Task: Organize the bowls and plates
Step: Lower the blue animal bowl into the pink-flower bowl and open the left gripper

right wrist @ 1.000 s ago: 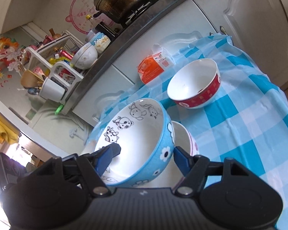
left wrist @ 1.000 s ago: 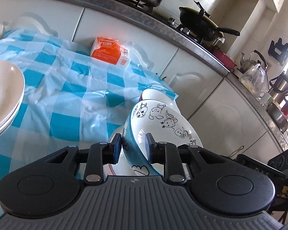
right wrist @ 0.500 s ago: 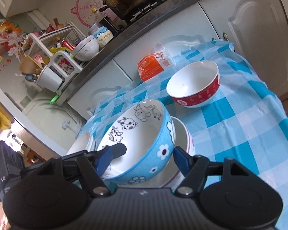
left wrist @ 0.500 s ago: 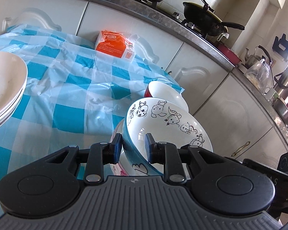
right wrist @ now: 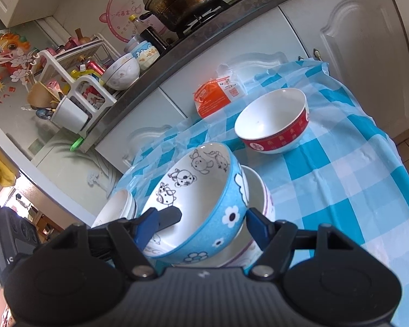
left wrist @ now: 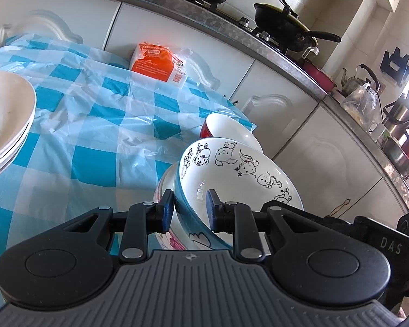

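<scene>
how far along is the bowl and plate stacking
Done: the white plates sit stacked at the table's left. In hand: the left gripper pinches the rim of the blue cartoon bowl, tilted into the pink-rimmed bowl; the right gripper is open. Left: the red-banded bowl stands alone.

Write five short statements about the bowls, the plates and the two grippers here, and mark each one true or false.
1. The left gripper is clamped on the rim of the blue cartoon bowl. True.
2. The blue cartoon bowl stands upright and alone on the checked tablecloth. False: it is tilted, inside the white pink-trimmed bowl.
3. The red-banded bowl is empty and stands apart from the other bowls. True.
4. The right gripper is shut on the red-banded bowl. False: it is open, its fingers either side of the blue cartoon bowl.
5. The orange packet lies inside the stacked white plates. False: it lies on the tablecloth, by the cabinets.
</scene>
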Available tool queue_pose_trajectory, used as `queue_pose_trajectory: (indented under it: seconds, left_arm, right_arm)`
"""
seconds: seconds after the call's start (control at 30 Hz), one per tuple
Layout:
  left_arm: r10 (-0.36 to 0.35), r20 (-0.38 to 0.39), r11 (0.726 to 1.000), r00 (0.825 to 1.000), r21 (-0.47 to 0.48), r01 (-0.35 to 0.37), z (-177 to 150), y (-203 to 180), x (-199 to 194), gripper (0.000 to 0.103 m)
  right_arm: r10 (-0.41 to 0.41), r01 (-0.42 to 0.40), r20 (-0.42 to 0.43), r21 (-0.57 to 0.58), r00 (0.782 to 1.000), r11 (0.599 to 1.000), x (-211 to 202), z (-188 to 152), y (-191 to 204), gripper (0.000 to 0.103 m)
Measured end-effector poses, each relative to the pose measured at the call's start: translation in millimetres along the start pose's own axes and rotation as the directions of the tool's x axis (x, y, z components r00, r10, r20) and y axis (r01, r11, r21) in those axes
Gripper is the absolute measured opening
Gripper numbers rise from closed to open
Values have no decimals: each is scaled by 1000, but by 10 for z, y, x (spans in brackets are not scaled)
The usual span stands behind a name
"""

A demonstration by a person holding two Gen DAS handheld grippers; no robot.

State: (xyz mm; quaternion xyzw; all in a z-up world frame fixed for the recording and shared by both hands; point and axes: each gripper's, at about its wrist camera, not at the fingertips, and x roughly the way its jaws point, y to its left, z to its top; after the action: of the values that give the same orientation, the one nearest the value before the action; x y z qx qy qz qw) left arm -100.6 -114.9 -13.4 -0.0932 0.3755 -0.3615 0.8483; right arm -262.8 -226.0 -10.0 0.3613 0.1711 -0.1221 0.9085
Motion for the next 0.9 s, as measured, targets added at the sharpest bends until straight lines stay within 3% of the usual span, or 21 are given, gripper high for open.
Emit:
queue_pose_trajectory:
  seconds: [0.2,0.27,0.33,0.57,0.73,0.9]
  left_arm:
    - [-3,0,1000,1000,-6,3,0,2,12,25]
    - [-3,-1,1000,1000,-7,3,1,0,16,26]
    - [4,12,1000,1000,-3,-4,2,-10,16,37]
    - [29,32,999,999,14,-29,49,-4,-35,35]
    - [49,27,999,998,2,-49,42,68,-34,51]
    - [84,30,996,996,6,-84,49,70,-33,59]
  right_arm:
    - [-11,11,-5,10,1000,1000,-21,4,15,71]
    - [-13,13,-5,19,1000,1000,-34,13,8,75]
    - [-30,31,-3,24,1000,999,-57,13,10,79]
    - [-26,25,13,51,1000,998,-97,18,-66,81]
    - [-29,27,23,60,999,998,-99,14,-88,85]
    - [-47,44,47,59,998,997,-120,15,-108,94]
